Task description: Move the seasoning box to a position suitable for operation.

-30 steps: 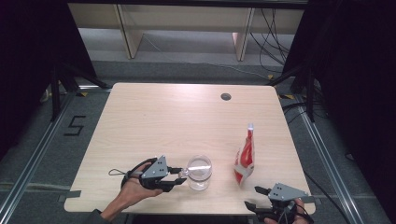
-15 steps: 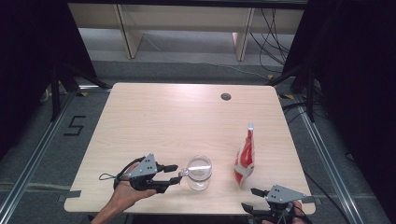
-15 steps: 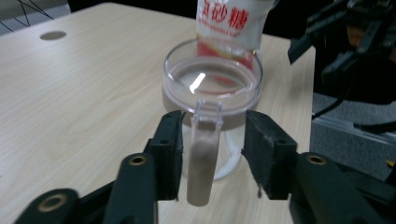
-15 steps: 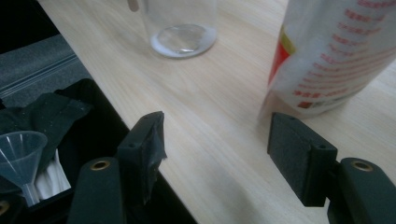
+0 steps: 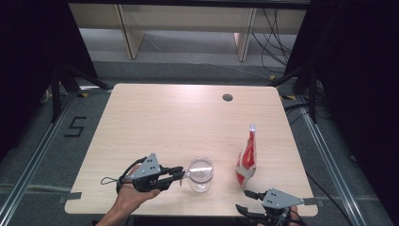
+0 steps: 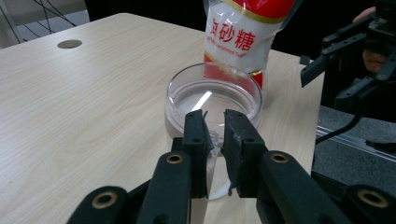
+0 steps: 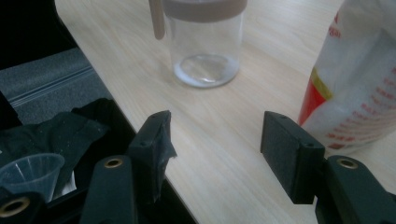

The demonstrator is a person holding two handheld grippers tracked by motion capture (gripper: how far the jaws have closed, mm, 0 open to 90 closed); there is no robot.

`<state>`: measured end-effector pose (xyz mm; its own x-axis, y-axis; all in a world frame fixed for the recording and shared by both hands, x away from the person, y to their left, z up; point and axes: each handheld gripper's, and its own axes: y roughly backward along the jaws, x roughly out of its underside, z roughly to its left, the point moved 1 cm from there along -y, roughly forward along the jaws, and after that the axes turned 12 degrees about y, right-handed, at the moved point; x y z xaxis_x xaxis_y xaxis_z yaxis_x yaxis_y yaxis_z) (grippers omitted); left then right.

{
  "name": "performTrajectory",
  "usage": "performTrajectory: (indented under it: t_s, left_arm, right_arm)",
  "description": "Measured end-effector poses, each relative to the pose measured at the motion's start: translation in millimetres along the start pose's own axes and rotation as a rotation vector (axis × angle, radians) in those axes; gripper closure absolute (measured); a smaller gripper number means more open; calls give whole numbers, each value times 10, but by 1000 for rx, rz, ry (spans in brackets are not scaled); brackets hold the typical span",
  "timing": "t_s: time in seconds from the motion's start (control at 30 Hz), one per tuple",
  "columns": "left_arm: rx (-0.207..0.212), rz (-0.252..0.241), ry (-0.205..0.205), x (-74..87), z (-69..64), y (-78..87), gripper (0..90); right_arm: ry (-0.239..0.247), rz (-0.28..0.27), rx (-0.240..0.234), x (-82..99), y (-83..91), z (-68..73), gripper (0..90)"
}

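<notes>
A clear glass cup (image 5: 201, 176) stands near the table's front edge, with a red and white sugar bag (image 5: 247, 157) upright to its right. My left gripper (image 5: 182, 174) reaches in from the left. Its jaws have just been closing and are now shut on the cup's thin clear handle (image 6: 212, 138), with the cup (image 6: 215, 93) and bag (image 6: 238, 37) beyond. My right gripper (image 5: 243, 200) hovers at the front edge below the bag. Its jaws (image 7: 215, 126) have just been closing a little but stand open over bare table, facing the cup (image 7: 205, 46) and the bag (image 7: 359, 84).
A round cable hole (image 5: 227, 98) sits at the table's far right. Wooden shelving (image 5: 188, 28) stands behind the table. A small clear plastic funnel (image 7: 30, 172) lies below the front edge on dark cloth. Floor rails (image 5: 28, 165) run along both sides.
The left gripper's jaws have narrowed onto the cup's handle, and that hand has drawn back slightly and come in again. The right gripper has stayed in place.
</notes>
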<state>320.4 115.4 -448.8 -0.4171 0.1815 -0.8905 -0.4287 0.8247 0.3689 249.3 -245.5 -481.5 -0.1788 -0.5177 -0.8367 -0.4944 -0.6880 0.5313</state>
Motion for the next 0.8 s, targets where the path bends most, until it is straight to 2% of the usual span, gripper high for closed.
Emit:
performTrajectory:
  t_s: [0.03,0.07,0.13,0.17,0.23,0.3,0.33,0.37,0.4,0.47,0.5,0.53,0.57,0.6,0.67,0.73,0.8]
  left_arm:
    - [3,-6,31,2,-5,-18,797]
    - [-6,-2,26,-8,-3,-22,803]
    - [0,-6,2,-30,12,-45,809]
    - [-11,-5,2,-39,6,-51,811]
    - [-12,-5,4,-50,2,-65,814]
    - [-20,-5,27,-48,-19,-73,817]
    - [-13,-9,26,-47,-21,-84,818]
    - [-11,-6,6,-52,-17,-90,819]
    - [-24,0,29,-45,-37,-91,820]
    - [-14,-1,8,-47,-26,-112,822]
    - [-25,10,-5,-49,-23,-109,822]
    - [-25,12,-6,-45,-26,-113,823]
    - [-34,10,25,-30,-45,-116,823]
    - [-29,8,4,-33,-35,-121,823]
    - [-33,9,4,-28,-37,-123,824]
    - [-50,16,11,-21,-45,-119,823]
    - [-62,23,-10,-18,-33,-114,823]
  right_arm:
    - [8,-6,-15,-6,-20,0,433]
    - [10,6,-1,-12,-22,10,432]
    - [12,9,-5,-23,-44,21,430]
    - [15,6,-18,-28,-59,23,430]
    - [12,9,0,-43,-66,33,430]
    - [20,6,2,-58,-83,41,430]
    - [15,7,-1,-66,-92,51,430]
    - [16,3,-10,-71,-106,54,430]
    - [27,6,-5,-77,-114,55,431]
    - [14,-6,-13,-89,-149,56,432]
    - [-10,6,3,-101,-145,70,432]
    - [4,-12,-2,-110,-168,60,434]
    - [8,-13,12,-117,-176,54,439]
    - [5,-17,5,-130,-189,64,451]
    - [4,-21,7,-148,-214,80,470]
    - [35,-24,1,-154,-250,88,507]
    - [36,-23,3,-162,-286,107,521]
